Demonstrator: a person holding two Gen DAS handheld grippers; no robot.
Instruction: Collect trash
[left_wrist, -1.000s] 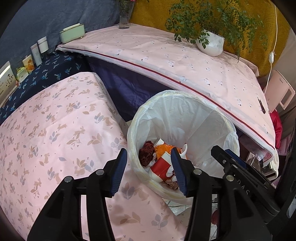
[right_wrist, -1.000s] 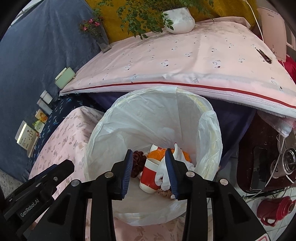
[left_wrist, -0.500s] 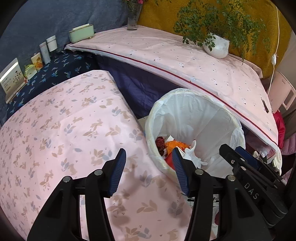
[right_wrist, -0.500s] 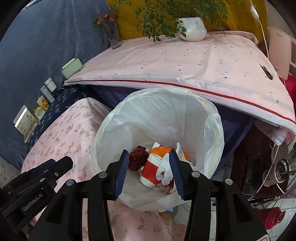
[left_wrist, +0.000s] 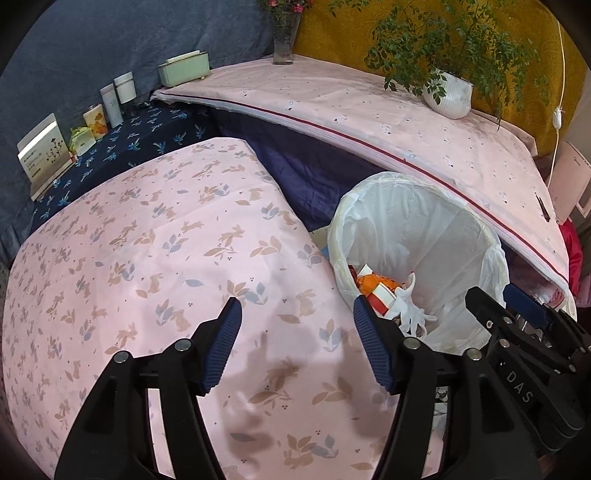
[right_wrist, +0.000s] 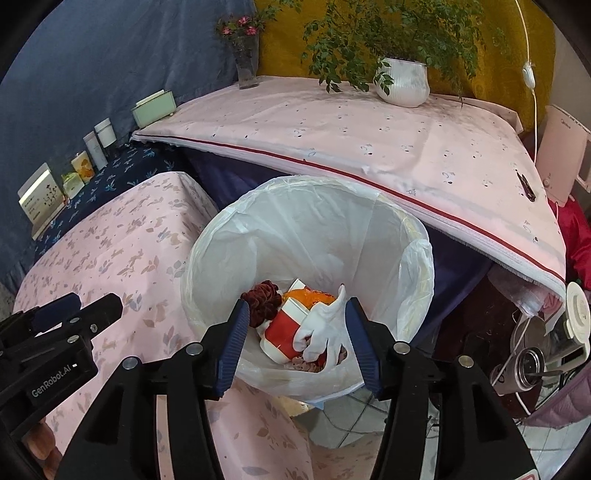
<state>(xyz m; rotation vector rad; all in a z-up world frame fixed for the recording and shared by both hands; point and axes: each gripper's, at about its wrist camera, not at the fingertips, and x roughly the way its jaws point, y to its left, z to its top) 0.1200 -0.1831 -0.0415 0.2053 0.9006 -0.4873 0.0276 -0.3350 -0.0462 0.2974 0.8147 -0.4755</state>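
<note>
A bin lined with a white bag (right_wrist: 413, 266) (left_wrist: 476, 236) stands on the floor between two covered tables. Inside lie a red-and-white paper cup (right_wrist: 282, 332), a white glove (right_wrist: 321, 328), orange scraps (right_wrist: 308, 296) and a dark red clump (right_wrist: 263, 297). The cup (left_wrist: 380, 297) and glove (left_wrist: 412, 312) also show in the left wrist view. My right gripper (right_wrist: 293, 341) is open and empty above the bin's near rim. My left gripper (left_wrist: 297, 343) is open and empty over the floral cloth, left of the bin.
A table with a pink floral cloth (left_wrist: 147, 266) lies left of the bin. A longer pink-covered table (right_wrist: 351, 133) behind holds a white plant pot (right_wrist: 402, 81), a glass vase (right_wrist: 246, 66) and a green box (right_wrist: 153, 109). Small boxes (left_wrist: 92, 122) line the blue cloth. Appliances (right_wrist: 535, 350) crowd the floor at right.
Both grippers have drawn back and up from the bin. The left one has swung left over the floral cloth. Both stay open and empty.
</note>
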